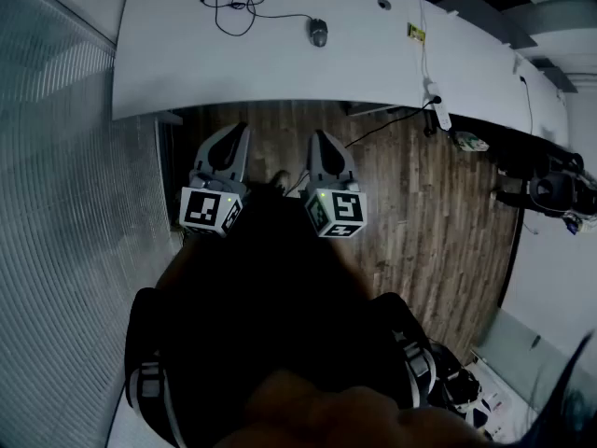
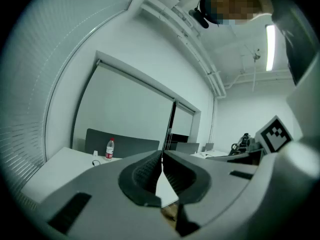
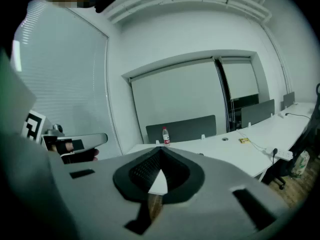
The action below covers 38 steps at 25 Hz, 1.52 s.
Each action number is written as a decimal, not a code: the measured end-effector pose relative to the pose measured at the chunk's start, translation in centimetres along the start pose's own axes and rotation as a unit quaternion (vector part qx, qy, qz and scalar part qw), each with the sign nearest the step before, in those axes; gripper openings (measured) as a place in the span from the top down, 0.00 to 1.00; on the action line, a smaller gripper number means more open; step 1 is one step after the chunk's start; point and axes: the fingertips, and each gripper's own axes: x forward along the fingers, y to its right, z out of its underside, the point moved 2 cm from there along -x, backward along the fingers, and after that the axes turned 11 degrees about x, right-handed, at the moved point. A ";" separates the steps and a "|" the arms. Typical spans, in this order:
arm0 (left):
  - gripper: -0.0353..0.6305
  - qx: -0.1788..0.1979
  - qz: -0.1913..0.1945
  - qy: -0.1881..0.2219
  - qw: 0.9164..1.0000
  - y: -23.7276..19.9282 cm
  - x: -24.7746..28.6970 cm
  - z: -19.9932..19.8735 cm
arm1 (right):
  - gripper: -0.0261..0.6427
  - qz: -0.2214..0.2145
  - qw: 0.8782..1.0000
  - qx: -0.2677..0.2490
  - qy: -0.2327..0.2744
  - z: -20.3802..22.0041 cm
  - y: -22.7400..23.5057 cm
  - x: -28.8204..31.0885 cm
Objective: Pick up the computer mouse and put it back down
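Note:
A dark computer mouse (image 1: pixel 319 32) lies on the white table (image 1: pixel 187 73) at the far middle, and its black cable (image 1: pixel 233 7) loops off to the left. Both grippers hang over the wooden floor, well short of the table's near edge and apart from the mouse. My left gripper (image 1: pixel 240 131) is shut with nothing in it, its ribbed pads (image 2: pixel 145 171) meeting at the tip (image 2: pixel 162 156). My right gripper (image 1: pixel 319 136) is shut and empty too, and its jaws close to a point (image 3: pixel 160 151). Neither gripper view shows the mouse.
A water bottle with a red label (image 3: pixel 165 135) stands at the table's far edge, also seen in the left gripper view (image 2: pixel 110 148). A white power strip (image 1: pixel 438 110) hangs off the right front edge, and a small yellow item (image 1: pixel 416 33) lies nearby. Office chairs and clutter (image 1: pixel 550 189) sit at the right.

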 end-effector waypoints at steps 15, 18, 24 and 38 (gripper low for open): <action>0.94 0.006 -0.001 0.009 1.000 1.2 -0.1 0.1 | 0.97 -0.011 1.000 0.026 0.012 -0.1 0.6 -0.8; 0.94 0.008 -0.006 0.010 1.000 1.8 0.3 -0.1 | 0.97 -0.013 1.000 0.023 0.008 -0.3 1.3 -1.1; 0.94 0.012 -0.023 0.015 1.000 3.2 1.8 -0.9 | 0.97 -0.031 0.999 0.017 0.005 -0.7 3.4 -1.6; 0.94 0.019 -0.075 0.014 0.997 7.0 4.8 -0.7 | 0.97 -0.078 0.997 0.017 -0.005 -1.9 8.4 -0.5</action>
